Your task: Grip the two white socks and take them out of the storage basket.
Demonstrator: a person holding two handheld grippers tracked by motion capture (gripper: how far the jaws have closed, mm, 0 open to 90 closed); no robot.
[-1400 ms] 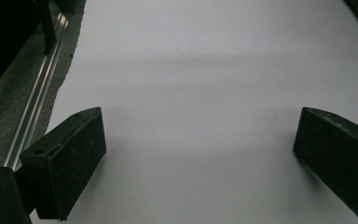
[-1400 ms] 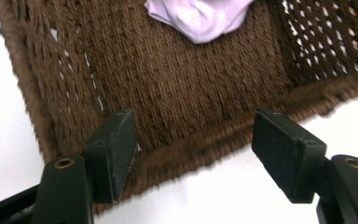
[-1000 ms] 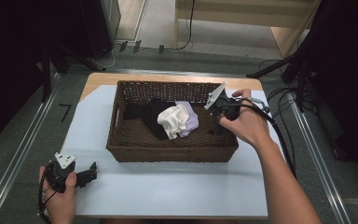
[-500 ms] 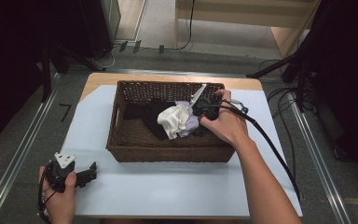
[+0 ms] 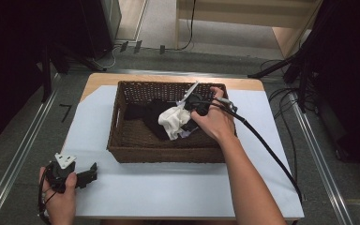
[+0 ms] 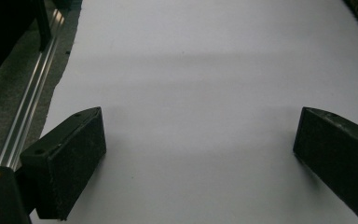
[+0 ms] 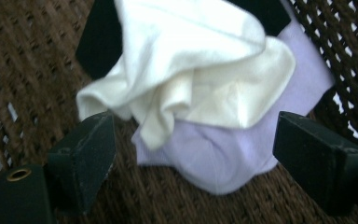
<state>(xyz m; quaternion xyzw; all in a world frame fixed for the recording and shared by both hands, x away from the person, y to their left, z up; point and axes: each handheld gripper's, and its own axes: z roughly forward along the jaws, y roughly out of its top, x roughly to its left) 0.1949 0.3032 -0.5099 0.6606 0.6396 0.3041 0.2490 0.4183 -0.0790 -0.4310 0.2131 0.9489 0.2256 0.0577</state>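
Note:
A brown wicker basket [image 5: 122,140] holds a cream-white cloth [image 5: 172,119] crumpled on a lavender cloth [image 5: 186,134] and a black garment [image 5: 145,112]. My right gripper [image 5: 190,117] reaches down into the basket at the pile's right side. In the right gripper view the white cloth [image 7: 191,60] and the lavender cloth [image 7: 219,158] lie between my right gripper's [image 7: 193,128] jaws. The jaws have just been opening and stand wide, the pads clear of the fabric. My left gripper [image 5: 90,172] rests at the table's front left. Its jaws are open over bare white sheet [image 6: 200,126].
The basket's far wall [image 7: 345,56] is close beyond the cloths. A thick black cable [image 5: 262,145] trails from my right hand across the white table sheet [image 5: 168,187]. Metal floor rails [image 5: 18,154] run along both sides of the table.
My right hand has moved left and down from the basket's right rim to the cloth pile. The left hand has stayed put.

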